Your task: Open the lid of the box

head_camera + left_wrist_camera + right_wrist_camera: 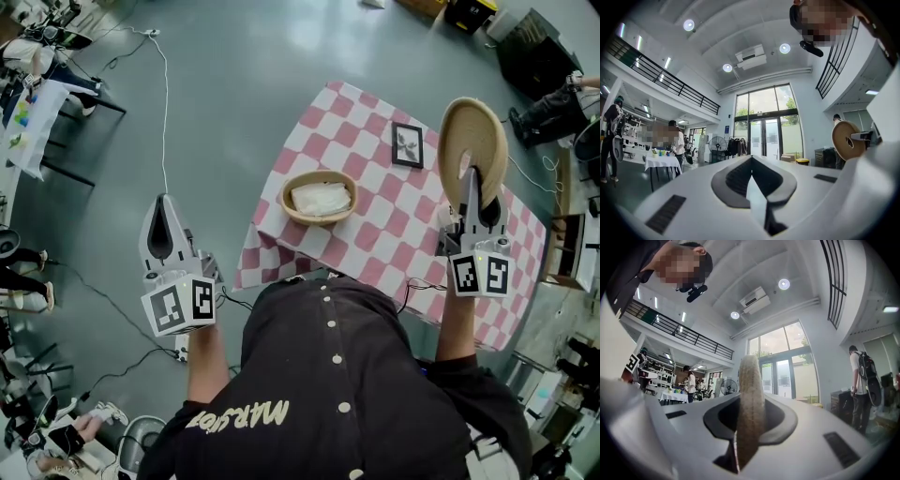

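Above the checkered table, my right gripper pinches the woven lid edge-on, clear of the open box; my left gripper is closed, empty. Best held firmly, then lowered flat.

What we are failing to make out

We are losing the near edge of the table under the person's torso. The right gripper is covering the lower part of the lid it is clamping. The white stuff in the box (cloth or paper, we cannot tell) and the print in the framed picture are showing too small to read.
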Available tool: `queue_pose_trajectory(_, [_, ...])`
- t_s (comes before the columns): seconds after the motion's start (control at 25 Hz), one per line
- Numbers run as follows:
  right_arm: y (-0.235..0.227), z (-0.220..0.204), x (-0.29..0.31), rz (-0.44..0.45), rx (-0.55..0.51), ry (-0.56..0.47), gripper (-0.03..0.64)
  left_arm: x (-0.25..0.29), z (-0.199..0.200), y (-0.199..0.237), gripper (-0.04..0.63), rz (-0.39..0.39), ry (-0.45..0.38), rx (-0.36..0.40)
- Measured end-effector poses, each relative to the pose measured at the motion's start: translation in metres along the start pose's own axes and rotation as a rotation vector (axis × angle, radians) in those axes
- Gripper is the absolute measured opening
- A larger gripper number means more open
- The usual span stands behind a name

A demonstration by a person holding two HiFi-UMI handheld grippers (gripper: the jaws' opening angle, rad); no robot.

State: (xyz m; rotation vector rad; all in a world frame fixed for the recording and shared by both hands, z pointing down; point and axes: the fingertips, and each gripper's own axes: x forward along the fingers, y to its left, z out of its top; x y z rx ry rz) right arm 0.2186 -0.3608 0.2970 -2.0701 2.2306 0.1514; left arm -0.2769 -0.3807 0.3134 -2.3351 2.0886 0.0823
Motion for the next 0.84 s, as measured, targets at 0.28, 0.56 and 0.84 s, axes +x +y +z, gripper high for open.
queue_pose_trajectory(0.28, [0.0033,-0.0048,0.0067,0.006,-0.002,0.008,0.069,0.0048,-0.0019,-0.0003,0.009,-0.001,0.004,-0.008])
queue_pose_trajectory(0.56, [0.0048,-0.003,0.0086,0.005,-0.002,0.012,0.069,0.0057,-0.0027,-0.0007,0.009,-0.007,0.013,-0.011])
queue_pose_trajectory(0.84, [0.0073,-0.0056,0.0097,0.015,-0.01,0.017,0.069,0.0051,-0.0082,0.0004,0.009,0.001,0.013,-0.014])
